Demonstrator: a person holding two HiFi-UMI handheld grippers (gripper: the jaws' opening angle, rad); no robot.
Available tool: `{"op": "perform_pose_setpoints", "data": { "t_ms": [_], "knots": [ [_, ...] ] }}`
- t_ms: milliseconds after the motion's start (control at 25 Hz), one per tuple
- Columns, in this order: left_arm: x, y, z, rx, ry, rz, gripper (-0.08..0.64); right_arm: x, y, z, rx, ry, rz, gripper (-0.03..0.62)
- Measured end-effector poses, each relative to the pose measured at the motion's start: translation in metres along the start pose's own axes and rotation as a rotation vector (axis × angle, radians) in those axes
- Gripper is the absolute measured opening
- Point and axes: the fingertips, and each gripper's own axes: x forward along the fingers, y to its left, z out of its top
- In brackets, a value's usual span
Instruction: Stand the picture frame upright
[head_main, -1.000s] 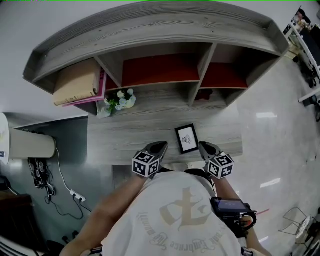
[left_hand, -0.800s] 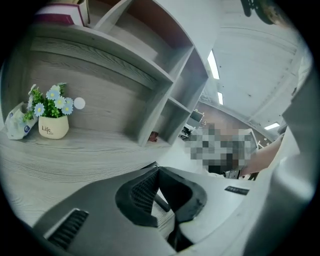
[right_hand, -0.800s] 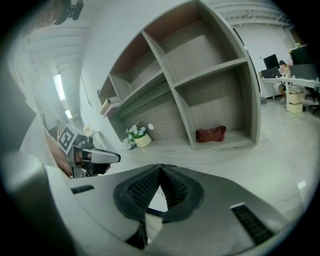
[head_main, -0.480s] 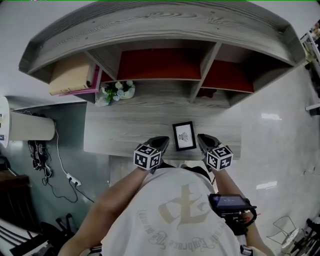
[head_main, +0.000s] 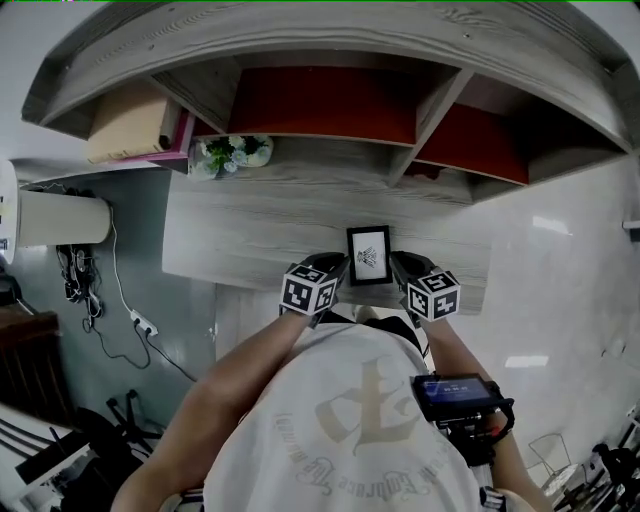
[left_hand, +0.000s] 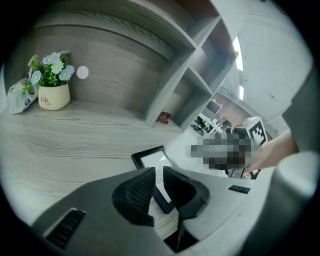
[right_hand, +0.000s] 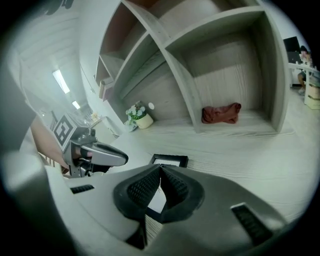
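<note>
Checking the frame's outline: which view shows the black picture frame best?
The head view: the black rectangular picture frame lies flat on the grey wooden desk, its whole outline visible. The left gripper view shows only its far corner, the right gripper view only its far end.

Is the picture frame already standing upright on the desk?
No, the picture frame lies flat on the desk, its face turned up.

Flower pot (left_hand: 52, 94) on the desk (left_hand: 65, 147), red cloth (right_hand: 221, 113) in a shelf cubby (right_hand: 235, 70).
</note>
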Motion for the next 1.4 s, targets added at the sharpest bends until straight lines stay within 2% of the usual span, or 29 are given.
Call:
{"op": "perform_pose_setpoints", "data": {
  "t_ms": [80,280,360,520,680,920,1000,1240,1400],
  "knots": [
    [0.007,0.003,-0.006,-0.027,0.028,0.009,0.109,0.006,-0.004,-0.005,0.007,0.033,0.003,0.03],
    [0.022,0.013,-0.021,-0.07,0.085,0.043,0.12,0.017,-0.017,-0.019,0.034,0.107,-0.014,0.04],
    [0.03,0.019,-0.027,-0.092,0.116,0.063,0.166,0.022,-0.024,-0.026,0.071,0.133,-0.019,0.071],
    [0.038,0.02,-0.033,-0.084,0.165,0.095,0.164,0.029,-0.03,-0.035,0.117,0.181,-0.037,0.071],
    [0.046,0.02,-0.034,-0.087,0.18,0.115,0.166,0.037,-0.029,-0.039,0.148,0.217,-0.041,0.1],
    [0.05,0.019,-0.029,-0.071,0.197,0.146,0.166,0.043,-0.034,-0.043,0.128,0.28,-0.082,0.1],
    [0.05,0.017,-0.027,-0.065,0.201,0.152,0.166,0.045,-0.033,-0.045,0.119,0.297,-0.084,0.135],
    [0.057,0.021,-0.036,-0.076,0.231,0.181,0.166,0.048,-0.032,-0.045,0.105,0.317,-0.107,0.135],
    [0.052,0.02,-0.036,-0.078,0.236,0.19,0.158,0.044,-0.028,-0.047,0.034,0.346,-0.141,0.108]
  ]
}}
